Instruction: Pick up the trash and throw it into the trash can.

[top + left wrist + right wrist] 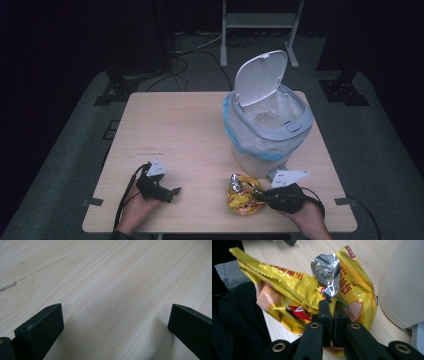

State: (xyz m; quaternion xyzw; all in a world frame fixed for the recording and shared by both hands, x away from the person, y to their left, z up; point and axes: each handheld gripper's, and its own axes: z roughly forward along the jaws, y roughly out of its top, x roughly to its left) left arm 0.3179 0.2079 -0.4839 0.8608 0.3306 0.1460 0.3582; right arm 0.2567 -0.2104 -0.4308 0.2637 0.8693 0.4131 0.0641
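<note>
Right hand-held gripper [331,306] pinching crumpled yellow foil snack bag [297,285], jaws pressed tight on it, silver inside showing. Bag sits on light wooden table [175,130] near front edge, just at 6 o'clock from white plastic bin with blue liner and flipped-up lid [267,120]. Left hand-held gripper [172,192] resting on table well off at bag's 9 o'clock, jaws spread wide, nothing between.

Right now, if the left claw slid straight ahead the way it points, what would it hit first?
Probably nothing soon. The left claw, jaws open, points right across bare table. Farther along that line lies the crumpled yellow snack bag that the right claw is pinching, though depth is hard to judge.
</note>
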